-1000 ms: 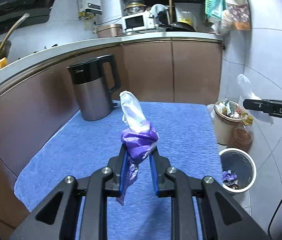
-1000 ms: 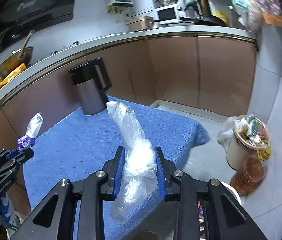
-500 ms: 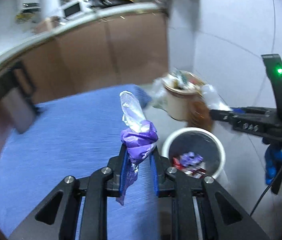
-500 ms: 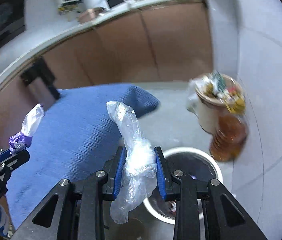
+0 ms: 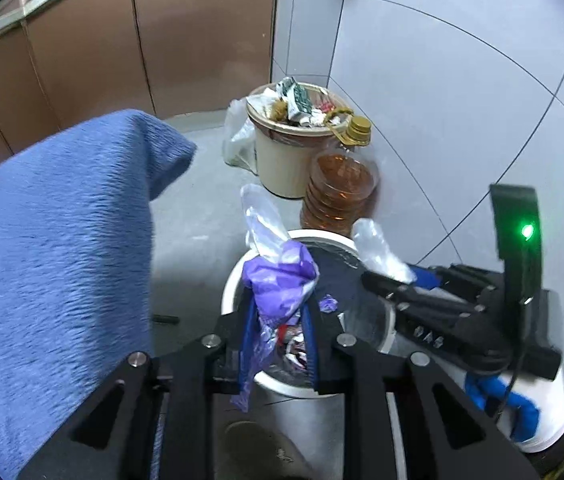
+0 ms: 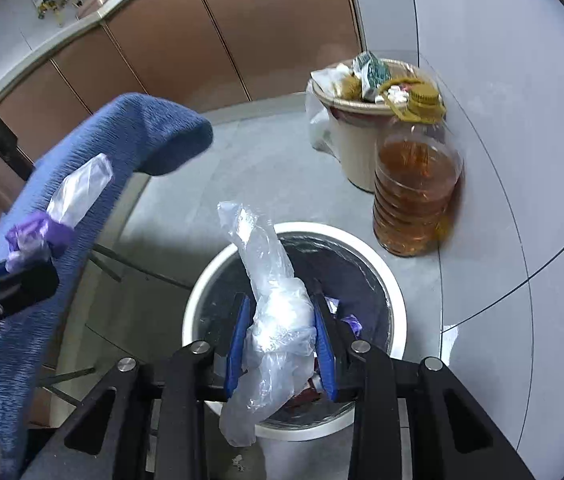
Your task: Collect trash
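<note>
Hanging over the white-rimmed bin (image 5: 229,284), left wrist view: left gripper (image 5: 277,344), jaws just easing apart, purple-and-clear wrapper (image 5: 277,280) between the pads, seemingly touching both. Right gripper (image 5: 392,280) alongside. Right wrist view: right gripper (image 6: 282,344), jaws likewise just widening, clear plastic bag (image 6: 277,316) between them above the bin (image 6: 396,292). Oil bottle (image 6: 414,188) and full beige bucket (image 6: 356,152) stand beyond.

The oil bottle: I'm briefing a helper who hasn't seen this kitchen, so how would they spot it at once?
Start at the grey tiled wall and look down to the floor. Two bins stand there: a white bin and a beige bin heaped with rubbish. The oil bottle stands between them against the wall, the only clear ribbed container, filled with amber liquid and topped by a yellow cap.
</note>
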Available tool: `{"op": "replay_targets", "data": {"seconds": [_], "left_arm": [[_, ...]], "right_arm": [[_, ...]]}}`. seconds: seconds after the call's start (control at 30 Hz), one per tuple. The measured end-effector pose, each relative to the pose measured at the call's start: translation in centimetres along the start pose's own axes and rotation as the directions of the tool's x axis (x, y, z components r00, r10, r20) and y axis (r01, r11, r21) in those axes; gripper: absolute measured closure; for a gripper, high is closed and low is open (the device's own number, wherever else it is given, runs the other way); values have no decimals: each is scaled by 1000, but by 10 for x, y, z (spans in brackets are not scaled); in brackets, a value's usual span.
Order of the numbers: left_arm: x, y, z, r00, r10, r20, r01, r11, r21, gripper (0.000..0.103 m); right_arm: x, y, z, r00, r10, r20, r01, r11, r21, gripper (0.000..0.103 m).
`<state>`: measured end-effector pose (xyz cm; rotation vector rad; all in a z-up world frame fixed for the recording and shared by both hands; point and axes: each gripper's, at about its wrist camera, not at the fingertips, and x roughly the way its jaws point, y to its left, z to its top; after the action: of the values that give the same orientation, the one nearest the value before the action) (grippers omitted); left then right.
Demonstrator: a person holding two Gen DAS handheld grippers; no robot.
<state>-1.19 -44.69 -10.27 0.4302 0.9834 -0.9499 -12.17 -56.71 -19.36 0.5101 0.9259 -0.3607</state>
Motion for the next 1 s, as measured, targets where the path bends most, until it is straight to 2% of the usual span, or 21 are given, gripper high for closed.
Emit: {"op": "replay_targets", "data": {"seconds": [0.03,0.07,0.13,0.2,0.3,0.5,0.6,0.83,0.9,0.93,1.0], "left_arm": [[2,0,0,1000,-10,-4,10,1000,-5,77],[5,1,1,1000,-23,-5,23,1000,-15,67],[6,1,3,999,-39,3,39,999,-30,54],[4,3,4,998,-64,12,64,997,-47,54],[-4,6,3,997,-61,36,63,996,-62,54],[-44,22,-6,992,13,129,1,994,-109,54],[-67,33,-14,983,54,175,-29,990,-141,54],[-126,68,-55,949,192,249,-130,961,-246,54],[-146,80,-71,928,257,270,-178,942,-286,49],[-155,84,-78,917,280,283,-193,935,-298,41],[-178,94,-95,880,356,315,-247,908,-338,34]], "right_arm": [[2,-1,-1,1000,-4,-3,4,1000,-1,65],[5,-2,-2,1000,-12,-6,12,1000,-2,55],[8,-3,-3,1000,-26,-7,26,1000,-8,51],[10,-6,-3,999,-34,-10,34,999,-10,51],[8,-9,-5,999,-44,-5,44,999,-3,51],[-17,5,-6,997,-63,47,63,998,-6,47],[-39,26,-7,993,-68,96,70,997,-26,43],[-92,97,-13,973,-58,224,90,987,-136,25],[-108,119,-17,963,-53,264,100,980,-170,21],[-117,131,-19,957,-51,285,107,977,-186,19],[-131,152,-24,947,-40,318,114,970,-216,9]]}}
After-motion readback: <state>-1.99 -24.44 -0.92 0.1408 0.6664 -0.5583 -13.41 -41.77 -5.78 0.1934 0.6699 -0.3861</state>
